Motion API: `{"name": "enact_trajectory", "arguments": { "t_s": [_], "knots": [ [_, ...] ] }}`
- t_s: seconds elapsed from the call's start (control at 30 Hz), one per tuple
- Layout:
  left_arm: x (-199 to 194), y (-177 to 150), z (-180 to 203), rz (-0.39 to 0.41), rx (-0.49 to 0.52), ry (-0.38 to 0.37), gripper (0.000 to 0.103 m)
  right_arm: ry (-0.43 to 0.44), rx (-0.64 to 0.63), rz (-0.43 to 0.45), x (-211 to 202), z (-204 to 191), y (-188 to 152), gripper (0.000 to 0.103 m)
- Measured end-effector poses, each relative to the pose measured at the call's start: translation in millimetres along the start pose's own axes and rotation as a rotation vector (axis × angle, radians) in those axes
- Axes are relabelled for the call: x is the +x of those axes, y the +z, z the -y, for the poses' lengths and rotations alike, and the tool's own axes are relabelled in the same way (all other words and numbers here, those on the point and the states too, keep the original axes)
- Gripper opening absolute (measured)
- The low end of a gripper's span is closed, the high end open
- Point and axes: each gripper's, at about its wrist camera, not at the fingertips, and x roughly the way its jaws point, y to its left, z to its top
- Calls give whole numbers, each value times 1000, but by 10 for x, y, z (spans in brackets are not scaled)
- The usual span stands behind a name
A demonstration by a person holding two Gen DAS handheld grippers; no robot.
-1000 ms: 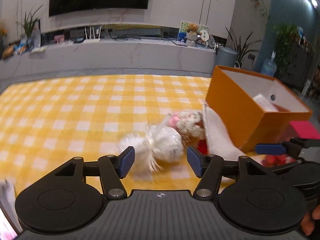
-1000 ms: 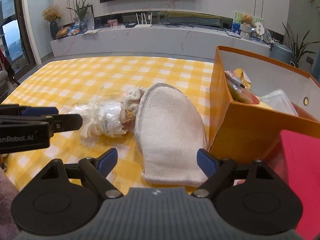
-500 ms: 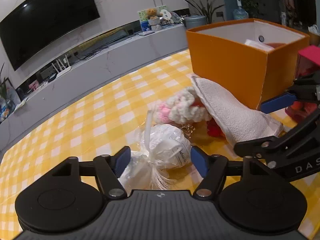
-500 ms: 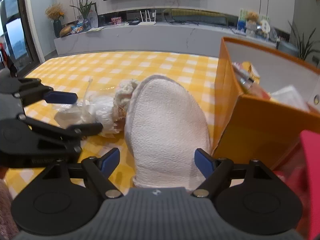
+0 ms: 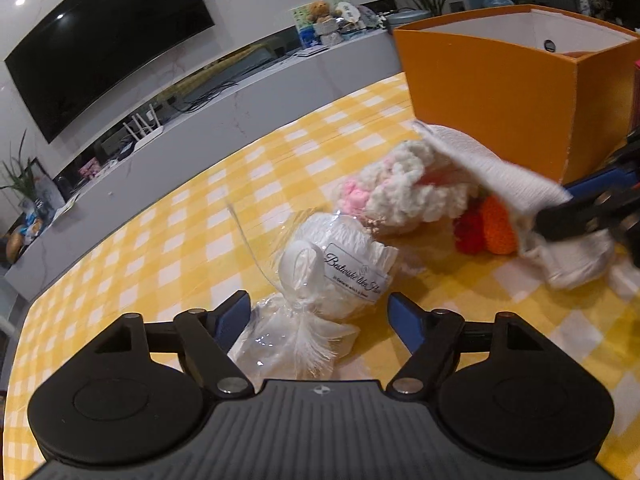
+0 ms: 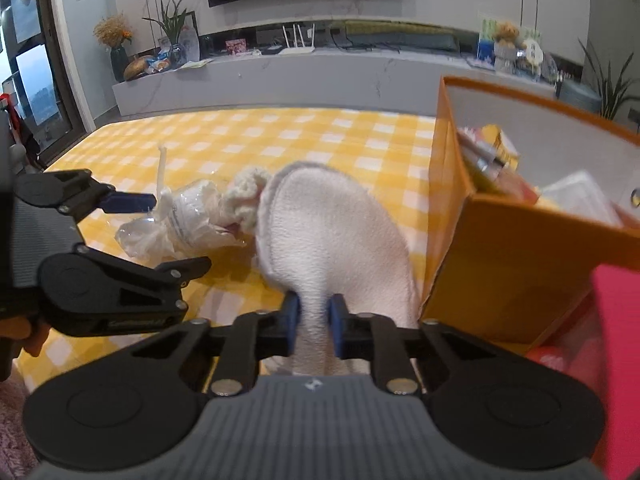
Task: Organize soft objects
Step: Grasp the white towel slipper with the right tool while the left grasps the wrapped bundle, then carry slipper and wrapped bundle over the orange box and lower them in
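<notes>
Soft things lie in a cluster on the yellow-checked tabletop, just beside the orange box they are presumably meant for.

From the left wrist: the left tongs are spread wide, one finger on each side of a white bundle wrapped in clear plastic, placed as if to close on it but not yet squeezing it. Its tied, fringed end points toward the camera. A label on the wrap carries cursive writing that seems to begin "Best wishes"; the small line beneath is too fine to read. Behind the bundle sits a cream and pink crochet piece, with red and orange crochet bits next to it. A white towel mitt drapes over them, lifted at its near end by the right tongs.

From the right wrist: the right tongs are pinching the narrow cuff of the towel mitt, a sensible hold, since the cuff bunches thin enough to fit between the fingers. The orange box stands open just to the right, already holding packets whose print is blurred. The left tongs show a logo on their side, unreadable.
</notes>
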Motion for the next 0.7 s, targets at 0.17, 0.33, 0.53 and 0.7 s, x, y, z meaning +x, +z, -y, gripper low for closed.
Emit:
{"name": "enact_trajectory", "arguments": {
  "t_s": [0.17, 0.33, 0.53, 0.7],
  "knots": [
    [-16, 7, -59, 12, -30, -9, 80, 25, 49, 11, -183, 123, 96, 9],
    [-52, 7, -132, 30, -67, -19, 71, 38, 129, 8, -299, 206, 208, 8],
    [-172, 37, -220, 65, -126, -3, 53, 31, 76, 28, -424, 70, 238, 7],
    [-329, 37, -269, 94, -173, 1, 31, 29, 50, 24, -547, -1, 234, 6]
  ]
}}
